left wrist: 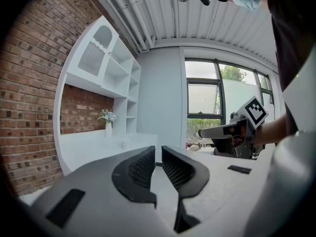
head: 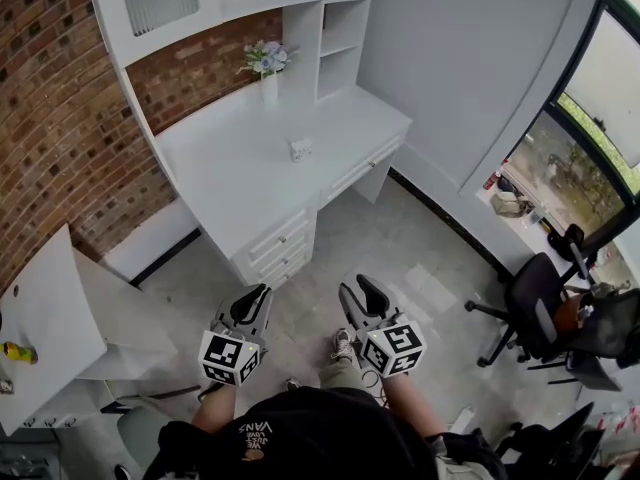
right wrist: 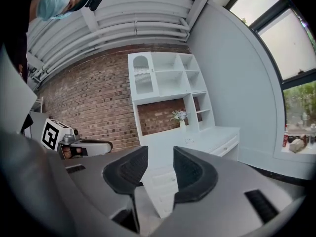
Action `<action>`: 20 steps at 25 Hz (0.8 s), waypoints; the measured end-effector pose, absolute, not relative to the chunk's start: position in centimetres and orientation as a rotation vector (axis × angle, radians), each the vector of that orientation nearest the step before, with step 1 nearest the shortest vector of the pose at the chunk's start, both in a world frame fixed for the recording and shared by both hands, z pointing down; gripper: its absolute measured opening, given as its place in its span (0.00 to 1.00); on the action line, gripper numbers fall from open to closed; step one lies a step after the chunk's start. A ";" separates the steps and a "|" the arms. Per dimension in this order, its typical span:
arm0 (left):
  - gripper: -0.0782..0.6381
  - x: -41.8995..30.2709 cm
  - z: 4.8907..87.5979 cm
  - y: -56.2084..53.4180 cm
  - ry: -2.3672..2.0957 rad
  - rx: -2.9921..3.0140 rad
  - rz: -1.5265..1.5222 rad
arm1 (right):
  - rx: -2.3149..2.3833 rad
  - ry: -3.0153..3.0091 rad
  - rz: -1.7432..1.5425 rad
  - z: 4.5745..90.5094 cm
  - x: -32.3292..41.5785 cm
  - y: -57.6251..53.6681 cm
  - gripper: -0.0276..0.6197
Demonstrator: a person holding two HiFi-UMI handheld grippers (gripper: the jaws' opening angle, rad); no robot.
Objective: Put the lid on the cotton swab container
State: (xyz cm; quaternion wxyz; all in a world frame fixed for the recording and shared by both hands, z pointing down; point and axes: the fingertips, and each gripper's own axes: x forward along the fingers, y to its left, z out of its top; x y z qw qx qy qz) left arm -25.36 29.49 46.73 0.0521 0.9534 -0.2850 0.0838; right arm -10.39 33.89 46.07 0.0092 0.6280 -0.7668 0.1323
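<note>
before the desk (head: pixel 240 178), left gripper (head: pixel 252 304), right gripper (head: pixel 362 296)

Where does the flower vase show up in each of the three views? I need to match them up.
Head view: the flower vase is at top centre, at the back of the white desk.
Left gripper view: left of centre, on the desk.
Right gripper view: just right of centre, on the desk.
Shared landmark: the open shelf column, just to the vase's right in every view.

Vase (head: pixel 270 87) behind container (head: pixel 300 149) on desk (head: pixel 228 180)
</note>
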 end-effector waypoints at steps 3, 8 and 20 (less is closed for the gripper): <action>0.26 -23.4 46.9 27.8 -0.878 2.886 0.248 | 1.931 -2.402 0.399 46.2 -8.7 32.0 0.27; 0.34 -19.2 47.1 24.8 -0.890 2.868 0.269 | 1.877 -2.416 0.414 46.5 -4.9 28.5 0.31; 0.42 -10.5 47.7 17.7 -1.089 2.772 0.292 | 1.675 -2.512 0.435 47.5 4.2 19.9 0.36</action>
